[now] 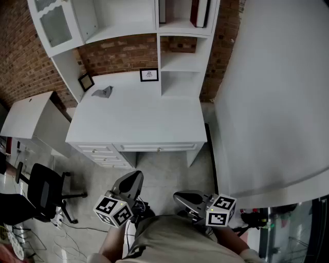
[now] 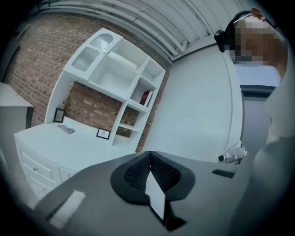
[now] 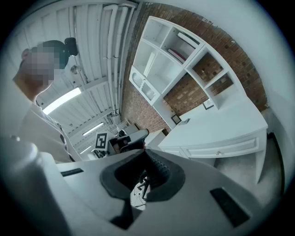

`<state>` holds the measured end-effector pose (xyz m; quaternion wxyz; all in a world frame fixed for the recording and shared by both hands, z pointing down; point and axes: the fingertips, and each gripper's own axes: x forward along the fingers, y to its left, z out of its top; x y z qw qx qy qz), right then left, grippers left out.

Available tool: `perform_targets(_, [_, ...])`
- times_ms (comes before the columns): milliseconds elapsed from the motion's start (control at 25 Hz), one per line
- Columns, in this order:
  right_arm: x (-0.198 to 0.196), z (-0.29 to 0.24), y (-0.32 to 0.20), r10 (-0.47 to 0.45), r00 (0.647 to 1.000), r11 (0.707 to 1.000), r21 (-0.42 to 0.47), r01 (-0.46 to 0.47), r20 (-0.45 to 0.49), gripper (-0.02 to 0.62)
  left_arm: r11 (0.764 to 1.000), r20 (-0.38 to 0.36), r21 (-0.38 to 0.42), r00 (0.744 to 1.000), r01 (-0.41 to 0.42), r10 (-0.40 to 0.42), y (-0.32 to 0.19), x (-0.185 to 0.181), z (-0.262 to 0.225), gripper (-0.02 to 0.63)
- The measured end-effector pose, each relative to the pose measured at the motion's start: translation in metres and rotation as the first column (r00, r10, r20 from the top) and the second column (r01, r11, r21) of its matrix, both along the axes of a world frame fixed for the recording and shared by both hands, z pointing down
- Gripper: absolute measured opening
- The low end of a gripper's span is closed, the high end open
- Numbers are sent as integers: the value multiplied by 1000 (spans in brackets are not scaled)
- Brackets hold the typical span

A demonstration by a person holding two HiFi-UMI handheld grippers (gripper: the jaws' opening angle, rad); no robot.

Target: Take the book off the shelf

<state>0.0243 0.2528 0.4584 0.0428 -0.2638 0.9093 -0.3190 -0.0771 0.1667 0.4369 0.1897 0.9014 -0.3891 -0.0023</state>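
Book [image 1: 196, 11] and shelf [image 1: 182, 24] have not been reached, and the task looks unstarted.

In the head view the book stands upright in the shelf's top right compartment, above the back right corner of the desk [image 1: 139, 120]. It shows a dark red spine, with a white volume [image 1: 204, 12] touching its right side, and its top is cut off by the picture's edge. The left gripper [image 1: 135, 177] and right gripper [image 1: 178, 195] hang low against the person's body, on the near side of the desk and well apart from it.

In the left gripper view the left gripper [image 2: 149, 156] has its jaws pressed together on nothing. Far beyond them, above the desk's [image 2: 69, 143] right end, the book [image 2: 146, 97] is a small red upright slab in the shelf [image 2: 115, 92].

In the right gripper view the right gripper [image 3: 145, 151] also has its jaws closed, with nothing between them. The shelf [image 3: 156, 64] rises tilted above the desk [image 3: 221, 122]. A reddish sliver in an upper compartment is probably the book, but it is too small to be sure.

Everything seems left to do: step up to the desk, lift a gripper to that compartment, part the jaws, clamp the spine and draw the book out. The white volume may drag along.
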Motion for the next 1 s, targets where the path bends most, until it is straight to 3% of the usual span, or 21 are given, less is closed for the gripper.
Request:
perform_targets(600, [-1, 0, 11, -19, 1000, 999, -28, 20, 16, 5, 994, 41, -19, 994, -103, 104, 27, 35, 2, 2])
perform_targets(1000, [38, 1, 13, 30, 999, 999, -35, -30, 12, 5, 987, 73, 10, 985, -158, 157, 39, 79, -10, 2])
